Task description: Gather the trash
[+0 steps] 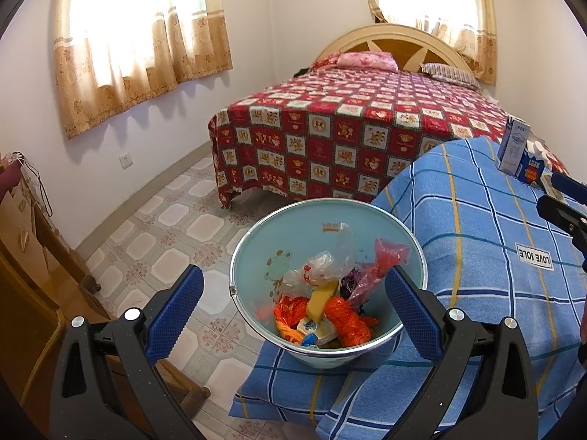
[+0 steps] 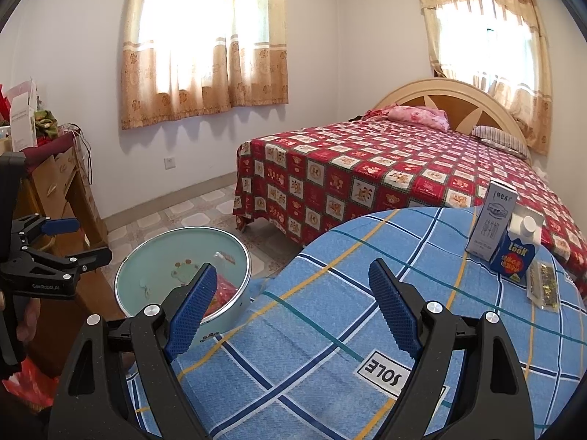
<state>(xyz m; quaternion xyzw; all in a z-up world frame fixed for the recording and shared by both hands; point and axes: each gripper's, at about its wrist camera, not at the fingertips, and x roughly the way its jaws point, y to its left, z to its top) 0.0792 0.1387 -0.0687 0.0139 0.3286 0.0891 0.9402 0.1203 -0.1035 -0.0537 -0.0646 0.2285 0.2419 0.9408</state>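
A pale green bucket (image 1: 256, 242) stands beside the blue plaid-covered table (image 1: 477, 242) and holds plastic bags and wrappers (image 1: 330, 304). My left gripper (image 1: 293, 282) is open and empty above the bucket. My right gripper (image 2: 290, 278) is open and empty over the blue cloth (image 2: 330, 330). On the cloth at the far right stand a grey-white carton (image 2: 489, 227) and a blue carton (image 2: 515, 253), with a flat snack packet (image 2: 543, 286) beside them. The bucket also shows in the right wrist view (image 2: 154, 256). The left gripper (image 2: 66, 234) shows there at the left edge.
A bed with a red patterned cover (image 1: 348, 128) stands behind the table. A wooden cabinet (image 1: 33, 256) is at the left wall. The floor is tiled (image 1: 176, 227). A red bag (image 2: 29, 381) lies low at the left.
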